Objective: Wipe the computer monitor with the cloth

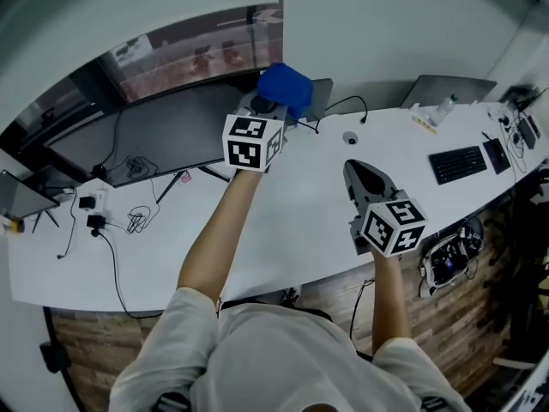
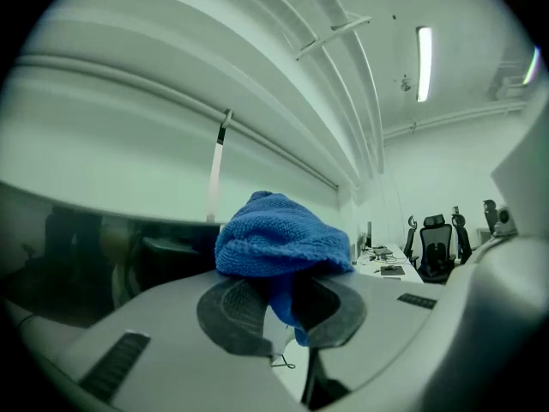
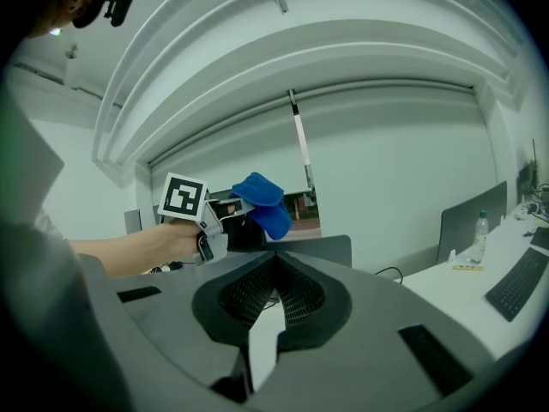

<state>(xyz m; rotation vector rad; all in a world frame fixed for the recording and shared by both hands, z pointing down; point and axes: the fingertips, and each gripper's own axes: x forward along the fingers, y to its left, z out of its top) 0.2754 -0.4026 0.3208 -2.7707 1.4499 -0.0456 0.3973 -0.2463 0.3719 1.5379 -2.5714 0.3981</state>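
A blue cloth (image 1: 286,87) is bunched in my left gripper (image 1: 273,103), which is shut on it and held up by the right end of the wide dark monitor (image 1: 163,127) at the back of the desk. In the left gripper view the cloth (image 2: 279,243) bulges over the closed fingertips of the left gripper (image 2: 279,303), with the dark monitor (image 2: 86,256) to the left. My right gripper (image 1: 358,172) hovers over the white desk (image 1: 292,221), shut and empty. From the right gripper (image 3: 274,283) I see the cloth (image 3: 262,197) ahead.
A laptop (image 1: 450,88), a small bottle (image 1: 443,108) and a black keyboard (image 1: 457,163) lie at the right of the desk. Chargers and cables (image 1: 99,217) spread at the left below the monitor. A small grey screen (image 1: 319,97) stands behind the cloth.
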